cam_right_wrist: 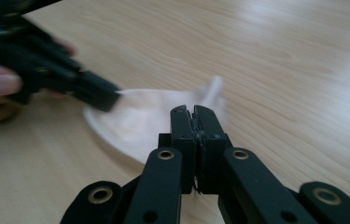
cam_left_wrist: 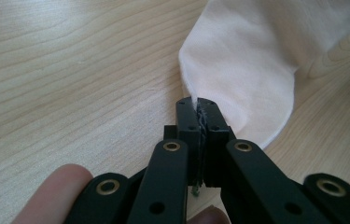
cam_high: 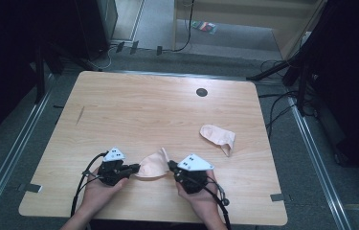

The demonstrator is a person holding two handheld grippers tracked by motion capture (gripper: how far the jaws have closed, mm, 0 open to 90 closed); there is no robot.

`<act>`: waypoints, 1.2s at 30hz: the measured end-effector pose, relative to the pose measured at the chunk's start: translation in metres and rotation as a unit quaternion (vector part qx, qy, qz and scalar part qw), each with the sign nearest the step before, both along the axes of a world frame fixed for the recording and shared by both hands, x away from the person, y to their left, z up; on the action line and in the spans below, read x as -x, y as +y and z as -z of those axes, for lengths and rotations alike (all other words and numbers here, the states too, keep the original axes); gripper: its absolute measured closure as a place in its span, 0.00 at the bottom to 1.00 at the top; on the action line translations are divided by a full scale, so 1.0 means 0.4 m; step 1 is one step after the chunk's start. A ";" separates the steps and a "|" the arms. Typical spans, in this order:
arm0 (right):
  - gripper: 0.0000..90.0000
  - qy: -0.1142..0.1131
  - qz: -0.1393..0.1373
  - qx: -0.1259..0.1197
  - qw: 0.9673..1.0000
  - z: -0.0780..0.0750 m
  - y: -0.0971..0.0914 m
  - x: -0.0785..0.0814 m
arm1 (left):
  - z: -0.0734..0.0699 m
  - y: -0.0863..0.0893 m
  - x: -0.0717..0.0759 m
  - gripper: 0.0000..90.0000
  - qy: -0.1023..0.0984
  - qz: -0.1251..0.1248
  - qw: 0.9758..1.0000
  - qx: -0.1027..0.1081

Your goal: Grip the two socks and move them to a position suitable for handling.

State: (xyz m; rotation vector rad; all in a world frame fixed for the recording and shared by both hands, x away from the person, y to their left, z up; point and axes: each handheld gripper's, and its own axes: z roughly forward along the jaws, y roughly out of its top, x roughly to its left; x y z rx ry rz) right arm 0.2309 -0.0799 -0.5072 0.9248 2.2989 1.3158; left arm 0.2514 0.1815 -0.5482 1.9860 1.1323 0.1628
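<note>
Pale peach sock (cam_high: 152,166), stretched near front edge

The tabletop (cam_high: 134,110) is a pale wood-grain slab with rounded corners, standing on grey floor (cam_high: 5,158). A small dark round grommet (cam_high: 201,92) is set into it toward twelve o'clock, a little right of centre. A pale pink sock (cam_high: 218,137) lies crumpled on the wood at about three o'clock, well apart from a second pale sock (cam_high: 152,166) at six o'clock near the front edge, which touches the surface along its lower edge.
</note>
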 end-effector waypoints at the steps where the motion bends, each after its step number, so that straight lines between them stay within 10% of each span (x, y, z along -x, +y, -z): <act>1: 0.99 -0.003 -0.018 0.007 1.000 0.002 0.019 0.011 | 0.001 0.001 0.000 1.00 0.002 0.001 1.000 0.002; 6: 0.94 0.009 -0.076 0.039 0.996 0.038 0.093 0.041 | 0.006 0.002 0.001 1.00 0.002 -0.001 1.000 0.002; 11: 0.68 0.035 -0.118 0.014 0.992 0.044 0.103 0.040 | 0.005 0.007 0.001 1.00 0.002 -0.001 1.000 -0.001; 15: 0.71 0.058 -0.077 -0.050 0.994 0.015 0.038 0.006 | 0.006 0.008 0.000 1.00 0.001 -0.002 1.000 0.001; 19: 0.72 0.082 0.000 -0.071 0.994 0.020 -0.001 -0.039 | 0.006 0.007 0.000 1.00 -0.001 -0.002 1.000 -0.002; 24: 0.64 0.108 0.015 -0.077 0.991 0.050 0.022 -0.065 | 0.006 0.000 0.005 1.00 -0.003 0.006 1.000 -0.001; 30: 0.60 0.135 0.018 -0.042 0.990 0.089 0.063 -0.069 | 0.007 -0.005 0.007 1.00 -0.006 0.012 1.000 -0.002; 36: 0.92 0.095 0.003 -0.010 0.995 0.092 0.073 -0.050 | 0.007 -0.007 0.008 1.00 -0.007 0.011 1.000 -0.001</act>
